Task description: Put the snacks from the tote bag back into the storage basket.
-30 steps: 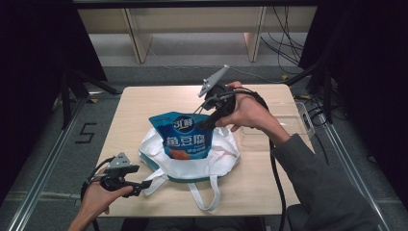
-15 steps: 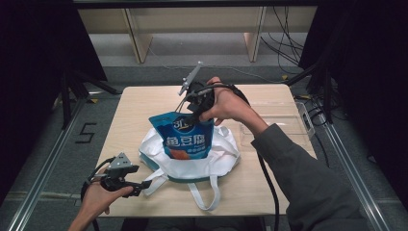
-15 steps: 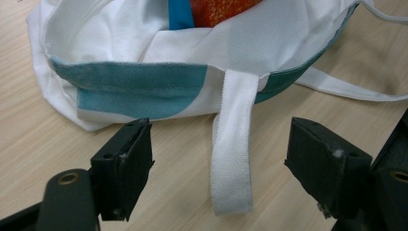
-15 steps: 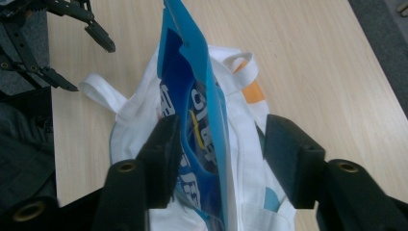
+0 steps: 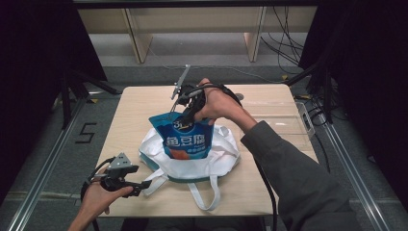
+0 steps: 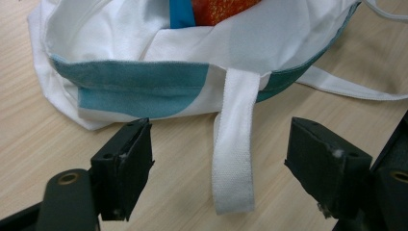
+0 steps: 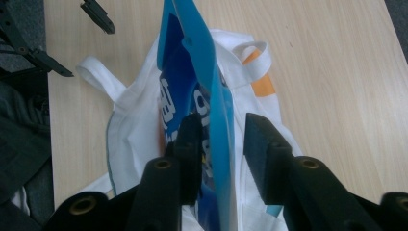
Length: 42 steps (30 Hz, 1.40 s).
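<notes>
A blue snack bag (image 5: 185, 139) stands upright in a white tote bag with teal trim (image 5: 219, 161) at the middle of the table. My right gripper (image 5: 188, 114) is at the bag's top edge. In the right gripper view the jaws are open and straddle that thin edge (image 7: 192, 43), the left jaw touching it and a gap at the right jaw. My left gripper (image 5: 143, 185) rests near the front left edge, open. In the left gripper view a white tote strap (image 6: 233, 144) lies on the wood between its jaws, apart from both.
The wooden table (image 5: 139, 106) has bare wood to the left and behind the tote. A clear plastic box (image 5: 288, 122) sits at the right edge. A second strap loop (image 5: 204, 195) reaches toward the front edge. Cables trail off the back right.
My right gripper has swung left and down from beside the snack bag to its top edge, jaws now around it. The left gripper has stayed put.
</notes>
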{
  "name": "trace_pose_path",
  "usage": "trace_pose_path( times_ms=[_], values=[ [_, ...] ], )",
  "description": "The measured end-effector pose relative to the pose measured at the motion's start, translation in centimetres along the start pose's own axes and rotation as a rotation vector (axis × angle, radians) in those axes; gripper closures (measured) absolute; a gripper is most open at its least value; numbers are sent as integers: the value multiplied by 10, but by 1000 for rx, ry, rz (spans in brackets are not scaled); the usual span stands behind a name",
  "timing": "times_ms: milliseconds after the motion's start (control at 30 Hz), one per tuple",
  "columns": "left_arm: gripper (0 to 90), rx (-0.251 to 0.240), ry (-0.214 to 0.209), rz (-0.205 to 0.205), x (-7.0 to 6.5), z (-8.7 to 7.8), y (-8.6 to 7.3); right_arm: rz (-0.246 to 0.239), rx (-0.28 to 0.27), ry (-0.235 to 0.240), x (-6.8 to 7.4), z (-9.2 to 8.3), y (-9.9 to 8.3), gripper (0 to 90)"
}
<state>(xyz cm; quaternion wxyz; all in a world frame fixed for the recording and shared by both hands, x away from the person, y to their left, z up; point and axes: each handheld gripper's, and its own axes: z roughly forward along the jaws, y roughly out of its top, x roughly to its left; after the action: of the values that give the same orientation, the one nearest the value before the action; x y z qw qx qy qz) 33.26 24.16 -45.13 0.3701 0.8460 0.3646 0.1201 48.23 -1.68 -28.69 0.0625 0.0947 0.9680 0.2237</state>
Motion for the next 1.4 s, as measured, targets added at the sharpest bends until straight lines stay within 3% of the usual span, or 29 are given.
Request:
trace_pose_path(
  times_ms=[67, 167, 200, 267, 333, 400, 567, 633, 700, 767, 833, 933, 1000, 1300, 1400],
  values=[
    [236, 4, 2, 4, 0, 0, 0, -9, 35, -4, -1, 0, 0, 712],
    [236, 2, 2, 2, 0, 0, 0, -11, 40, 3, -2, 3, 0, 733],
    [236, 4, 1, 6, 0, 0, 0, -47, 20, 6, -4, 4, 0, 740],
    [236, 5, 3, 4, 0, 0, 0, -15, 46, 15, -2, 4, 1, 754],
    [236, 2, 6, -1, 0, 1, 0, -53, 24, 21, -5, 7, 1, 783],
    [236, 7, 9, 9, 0, 1, 0, -38, 51, 29, -3, 7, 2, 820],
    [237, 8, 8, 7, 0, 1, 0, -93, 43, 26, -3, 10, 4, 895],
    [239, 11, 8, 9, 0, 1, -1, -101, 58, 27, -2, 9, 4, 900],
    [239, 12, 8, 2, 0, 1, -1, -123, 41, 34, -2, 9, 4, 900],
    [240, 12, 8, -3, 0, 1, -1, -96, 61, 35, 0, 8, 4, 900],
    [240, 13, 8, -1, 0, 1, -1, -126, 57, 38, -1, 8, 5, 900],
    [240, 11, 10, -1, 0, 1, -1, -117, 70, 32, 3, 6, 7, 900],
    [240, 12, 12, -2, 0, 1, -1, -156, 71, 30, 3, 5, 9, 900],
    [240, 12, 8, -1, -1, 2, -1, -154, 73, -3, 9, -24, 24, 900],
    [240, 16, 9, -5, 0, 3, -2, -135, 58, 15, 11, -35, 29, 900]
  ],
)
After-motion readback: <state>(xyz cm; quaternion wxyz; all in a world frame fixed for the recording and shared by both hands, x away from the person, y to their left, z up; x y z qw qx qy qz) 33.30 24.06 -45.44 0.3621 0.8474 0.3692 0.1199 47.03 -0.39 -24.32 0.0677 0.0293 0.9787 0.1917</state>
